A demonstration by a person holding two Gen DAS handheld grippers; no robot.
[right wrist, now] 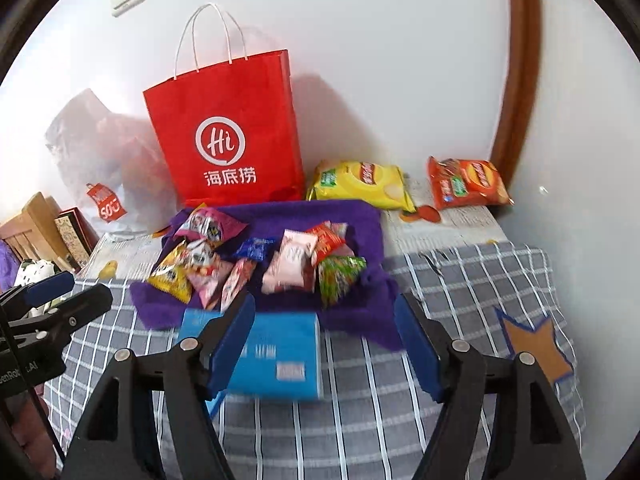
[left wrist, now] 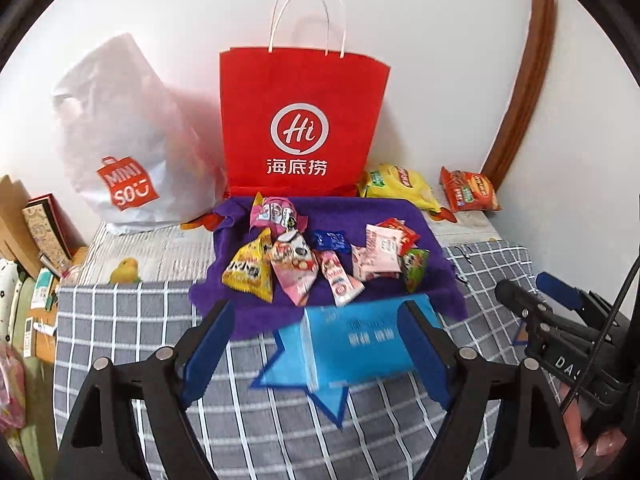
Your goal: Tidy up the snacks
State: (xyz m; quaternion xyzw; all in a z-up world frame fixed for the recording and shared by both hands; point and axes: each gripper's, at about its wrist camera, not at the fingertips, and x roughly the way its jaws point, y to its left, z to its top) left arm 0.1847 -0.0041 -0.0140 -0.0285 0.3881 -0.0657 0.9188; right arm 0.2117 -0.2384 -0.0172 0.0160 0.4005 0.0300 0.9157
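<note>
Both grippers hover wide apart in the jaws, holding nothing. Beyond the left gripper [left wrist: 320, 344] and the right gripper [right wrist: 326, 340], a blue box [left wrist: 360, 344] lies on the checked cloth [left wrist: 140, 320]. Snacks [left wrist: 320, 260] are piled on a purple towel [left wrist: 360, 212] just behind it.

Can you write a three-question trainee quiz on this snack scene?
1. True or false: the small snack packets lie on the purple towel.
2. What stands directly behind the towel: A white plastic bag, B red paper bag, C blue box?
3. How many chip bags lie by the wall, right of the red bag?

Key: 1 true; 2 B; 3 two, the yellow one and the orange one.
</note>
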